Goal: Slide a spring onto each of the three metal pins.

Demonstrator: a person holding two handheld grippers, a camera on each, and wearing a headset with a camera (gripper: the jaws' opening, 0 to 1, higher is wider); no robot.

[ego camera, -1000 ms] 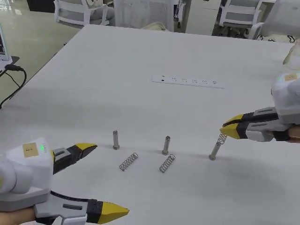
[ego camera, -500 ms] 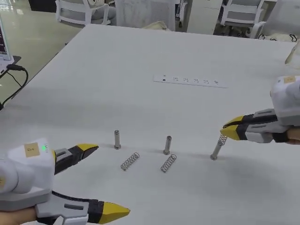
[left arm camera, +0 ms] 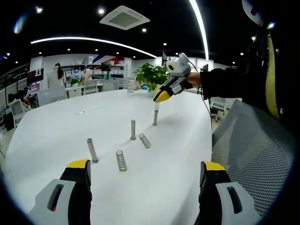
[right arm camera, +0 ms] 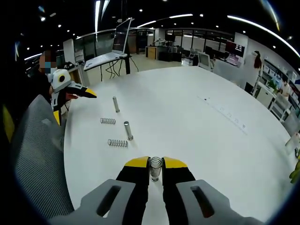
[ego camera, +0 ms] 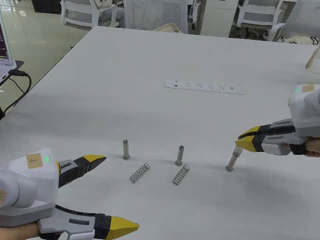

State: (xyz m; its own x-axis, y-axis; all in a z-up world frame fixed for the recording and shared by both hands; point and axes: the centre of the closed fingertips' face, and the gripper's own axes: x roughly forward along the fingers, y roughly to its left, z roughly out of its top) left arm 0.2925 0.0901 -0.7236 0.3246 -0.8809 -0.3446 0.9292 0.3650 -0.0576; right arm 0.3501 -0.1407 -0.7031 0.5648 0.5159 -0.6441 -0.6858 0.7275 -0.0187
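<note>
Three upright metal pins stand in a row on the white table: left pin (ego camera: 126, 150), middle pin (ego camera: 179, 155), right pin (ego camera: 231, 161). My right gripper (ego camera: 243, 136) is shut on a spring (ego camera: 238, 149) that sits over the top of the right pin; between its yellow tips the spring (right arm camera: 155, 168) shows end-on. Two loose springs lie flat in front of the pins, one (ego camera: 139, 172) near the left pin and one (ego camera: 180, 174) near the middle pin. My left gripper (ego camera: 116, 195) hangs open at the near left, with nothing between its jaws, short of the left pin (left arm camera: 92, 150).
A white power strip (ego camera: 203, 87) lies across the table beyond the pins. Office chairs (ego camera: 86, 14) stand past the far edge. A cable and laptop stand (ego camera: 10, 60) sit off the table's left side. A mesh chair back (left arm camera: 248, 140) is close on the right of the left gripper view.
The head camera has drifted slightly. My right gripper has lowered a little with the spring on the right pin. The left gripper holds its place.
</note>
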